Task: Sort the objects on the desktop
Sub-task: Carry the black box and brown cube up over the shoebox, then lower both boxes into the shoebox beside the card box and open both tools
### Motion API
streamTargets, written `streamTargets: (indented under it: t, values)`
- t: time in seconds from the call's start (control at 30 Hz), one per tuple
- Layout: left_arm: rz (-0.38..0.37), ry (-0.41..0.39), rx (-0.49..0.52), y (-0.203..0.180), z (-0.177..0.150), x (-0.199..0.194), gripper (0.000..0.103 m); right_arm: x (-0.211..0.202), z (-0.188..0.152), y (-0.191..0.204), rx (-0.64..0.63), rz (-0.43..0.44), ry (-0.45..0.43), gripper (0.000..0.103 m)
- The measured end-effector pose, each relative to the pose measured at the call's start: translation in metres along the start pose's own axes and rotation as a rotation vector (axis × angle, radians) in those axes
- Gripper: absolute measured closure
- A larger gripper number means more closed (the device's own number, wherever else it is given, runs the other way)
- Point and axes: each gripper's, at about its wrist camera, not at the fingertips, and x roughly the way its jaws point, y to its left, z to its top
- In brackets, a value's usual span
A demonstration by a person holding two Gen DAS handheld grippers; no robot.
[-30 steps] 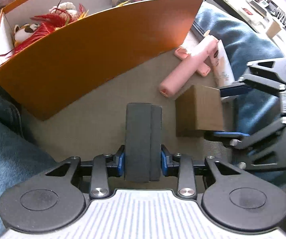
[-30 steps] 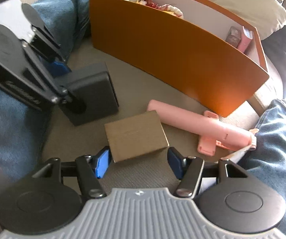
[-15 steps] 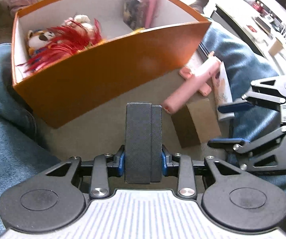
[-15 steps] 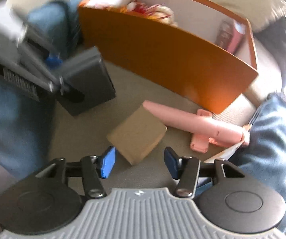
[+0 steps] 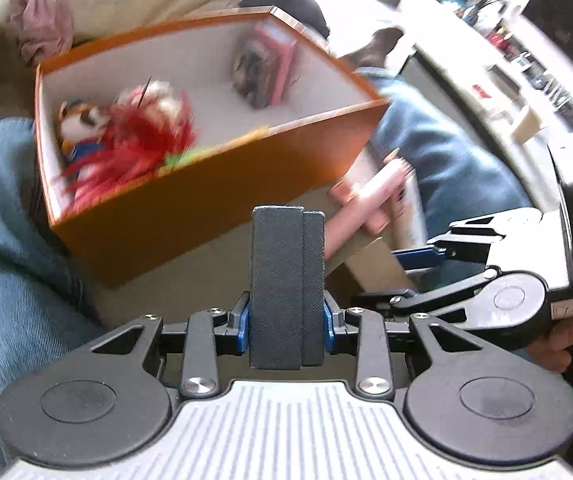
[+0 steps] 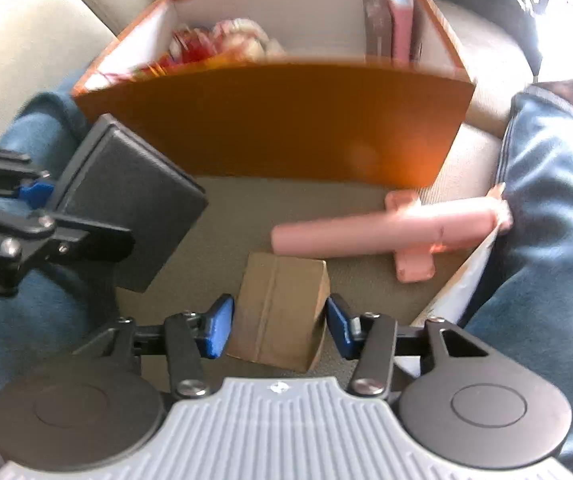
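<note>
Brown cardboard box (image 6: 280,308) sits between the closing right gripper (image 6: 278,326) fingers; centre it first. Left gripper (image 5: 286,322) clamps the black case (image 5: 286,280).

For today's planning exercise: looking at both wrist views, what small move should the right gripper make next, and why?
Probably finish closing on the brown box. The right gripper straddles it, jaws closing, pads not clearly pressing yet. The left gripper already holds the dark case near the orange bin.

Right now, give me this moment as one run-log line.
left gripper: shut on black case | right gripper: closing around brown box | orange bin: behind both
</note>
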Motion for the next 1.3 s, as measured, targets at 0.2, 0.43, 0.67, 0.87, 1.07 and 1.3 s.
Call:
streamTargets:
  t: [0.2,0.43,0.67,0.87,1.07,1.3]
  values:
    - [-0.061,-0.111,0.005,0.002,0.043,-0.032,0.066,-0.064,0.025,0.001,-0.025,0.046,-0.174,0.051]
    - [-0.025,-0.19,-0.11,0.031,0.112,-0.018,0.066,-0.082,0.087,-0.018,-0.009,0.044,-0.347,0.05]
    - [0.031,-0.133,-0.228,0.067,0.158,0.052,0.066,-0.007,0.144,-0.039,-0.041,0.023,-0.278,0.051]
    - [0.042,-0.109,-0.282,0.092,0.171,0.081,0.066,0.047,0.173,-0.04,-0.102,0.026,-0.214,0.051]
    - [0.05,-0.097,-0.326,0.11,0.178,0.096,0.066,0.079,0.191,-0.034,-0.208,-0.022,-0.223,0.05]
    - [0.058,-0.09,-0.322,0.108,0.181,0.109,0.066,0.081,0.192,-0.033,-0.319,-0.095,-0.277,0.045]
